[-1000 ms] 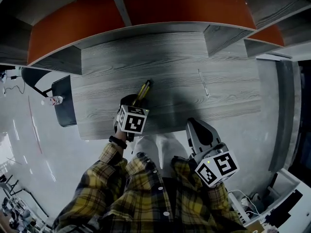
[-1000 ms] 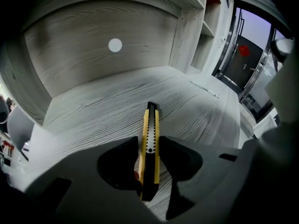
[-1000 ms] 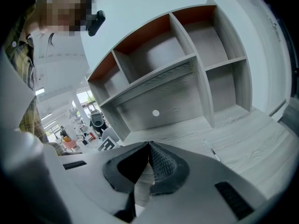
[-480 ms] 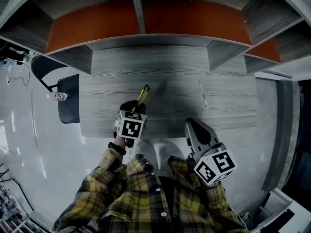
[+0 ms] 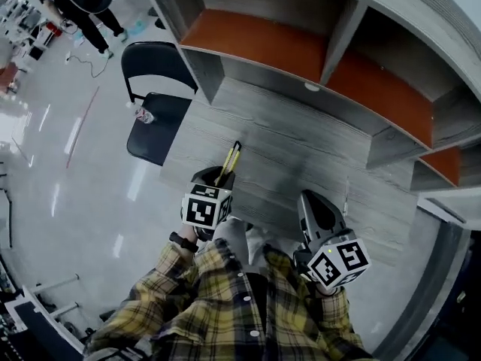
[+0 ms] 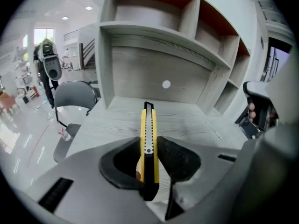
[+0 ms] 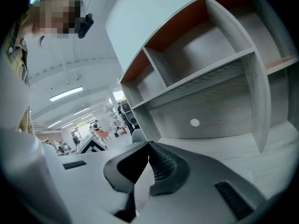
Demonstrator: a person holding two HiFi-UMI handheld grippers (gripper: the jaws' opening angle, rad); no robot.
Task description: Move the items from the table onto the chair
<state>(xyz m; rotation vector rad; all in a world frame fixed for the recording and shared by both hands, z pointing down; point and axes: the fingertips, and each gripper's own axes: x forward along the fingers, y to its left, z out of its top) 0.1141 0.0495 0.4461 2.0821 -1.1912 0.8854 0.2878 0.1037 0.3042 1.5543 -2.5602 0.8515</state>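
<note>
Left tool [image 6: 149, 146] clamps the yellow utility knife [image 6: 148, 122] lengthwise, its far end pointing ahead over the tabletop [image 5: 301, 156]; the chair [image 5: 161, 132] stands to the knife's left, nearer this hand, while the right tool [image 7: 148, 146] is closed and empty.

Your left gripper [image 5: 216, 175] points toward 1 o'clock, jaws clamped on a utility knife [image 5: 231, 158]. Your right gripper [image 5: 316, 204] points toward 12 o'clock, jaws together, empty.

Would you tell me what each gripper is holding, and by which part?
Left gripper clamps the yellow utility knife by its rear half; right gripper holds nothing.
</note>
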